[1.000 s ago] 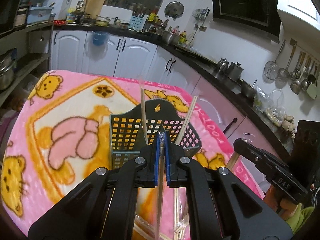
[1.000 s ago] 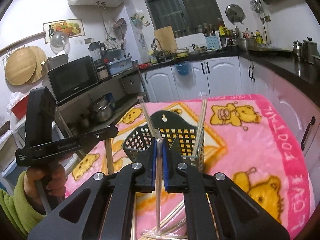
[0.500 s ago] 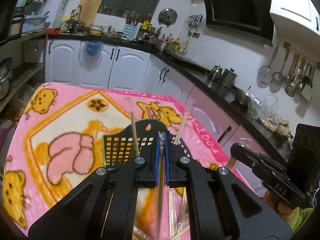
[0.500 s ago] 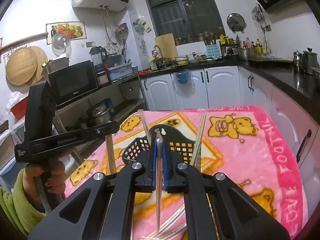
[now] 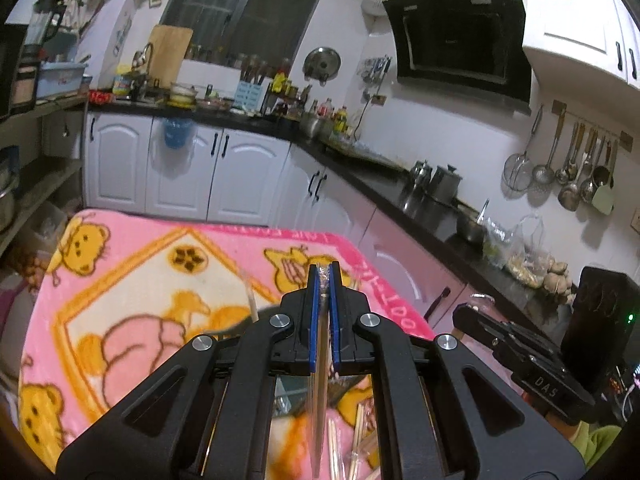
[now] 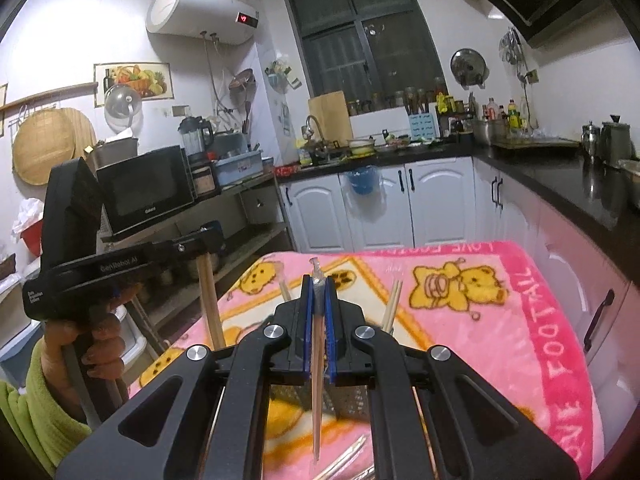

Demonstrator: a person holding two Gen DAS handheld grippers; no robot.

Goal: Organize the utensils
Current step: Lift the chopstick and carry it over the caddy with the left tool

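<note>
My left gripper (image 5: pixel 323 276) is shut on a wrapped chopstick pair (image 5: pixel 318 408) that hangs down between the blue pads. My right gripper (image 6: pixel 318 284) is shut on another wrapped chopstick pair (image 6: pixel 317 368), whose tip pokes above the fingers. The black mesh utensil basket (image 6: pixel 348 398) sits on the pink blanket, mostly hidden behind both grippers. Chopsticks (image 6: pixel 393 304) stand in it, and one (image 5: pixel 252 300) shows in the left wrist view. More wrapped chopsticks (image 5: pixel 352 440) lie loose on the blanket below the grippers. Each gripper shows in the other's view: left (image 6: pixel 120 268), right (image 5: pixel 528 364).
The pink bear blanket (image 5: pixel 132 280) covers the table, with its edges at the left, far side and right. White cabinets (image 6: pixel 380 208) and a black counter (image 5: pixel 400 196) run behind and to the right. A shelf with a microwave (image 6: pixel 148 192) stands at left.
Both grippers have risen with their chopsticks, and the views have tilted up. The basket has sunk low in both views, now largely hidden behind the fingers.
</note>
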